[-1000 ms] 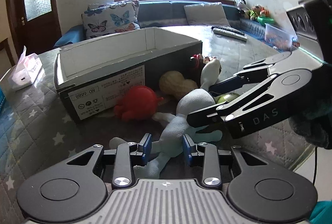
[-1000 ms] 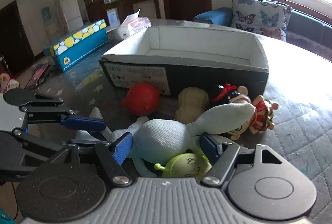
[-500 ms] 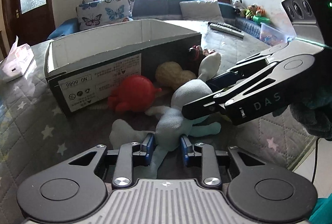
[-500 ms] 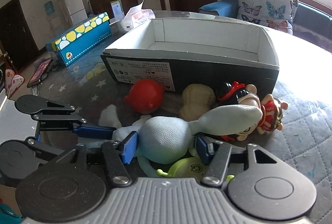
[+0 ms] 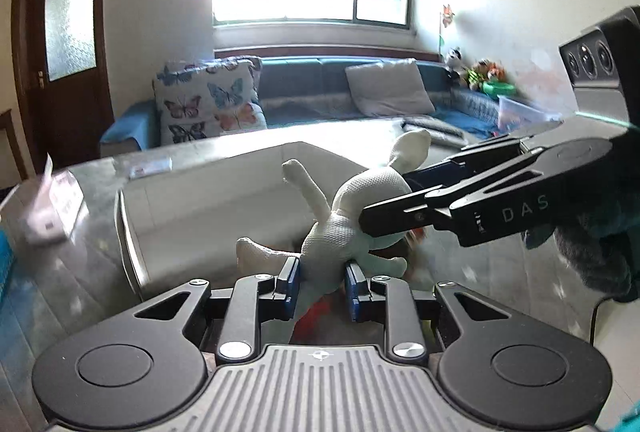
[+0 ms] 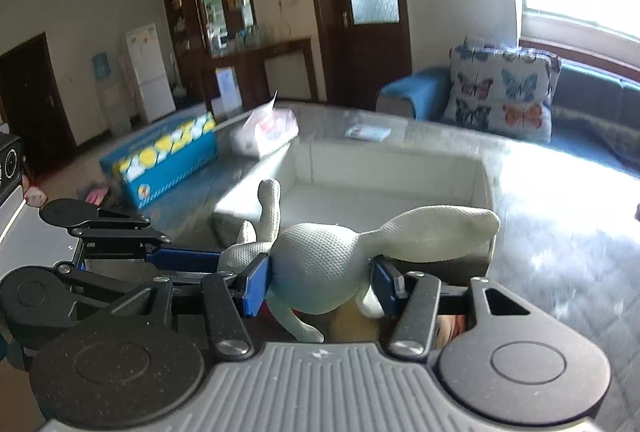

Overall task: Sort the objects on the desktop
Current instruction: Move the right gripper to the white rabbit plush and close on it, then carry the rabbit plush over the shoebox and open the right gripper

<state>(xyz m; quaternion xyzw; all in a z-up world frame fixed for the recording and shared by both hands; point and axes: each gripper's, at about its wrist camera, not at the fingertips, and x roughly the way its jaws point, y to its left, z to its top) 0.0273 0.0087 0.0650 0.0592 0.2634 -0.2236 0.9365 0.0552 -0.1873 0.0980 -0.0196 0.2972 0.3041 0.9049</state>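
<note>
— Rabbit toy (image 5: 340, 232), white knit, is up off the worktop (image 5: 500, 272), hanging in front of the open cardboard box (image 5: 192, 207).

— Who's got it?

— Both. The left gripper (image 5: 319, 282) has its fingers clamped on the lower body; the right gripper (image 6: 320, 282) has its fingers clamped on the head, one long ear sticking out to the right.

— Anything under it?

— A red toy (image 5: 316, 314) and a tan peanut-shaped one (image 6: 352, 324), mostly hidden. A tissue pack (image 6: 266, 131) sits beyond the box, far left.
</note>
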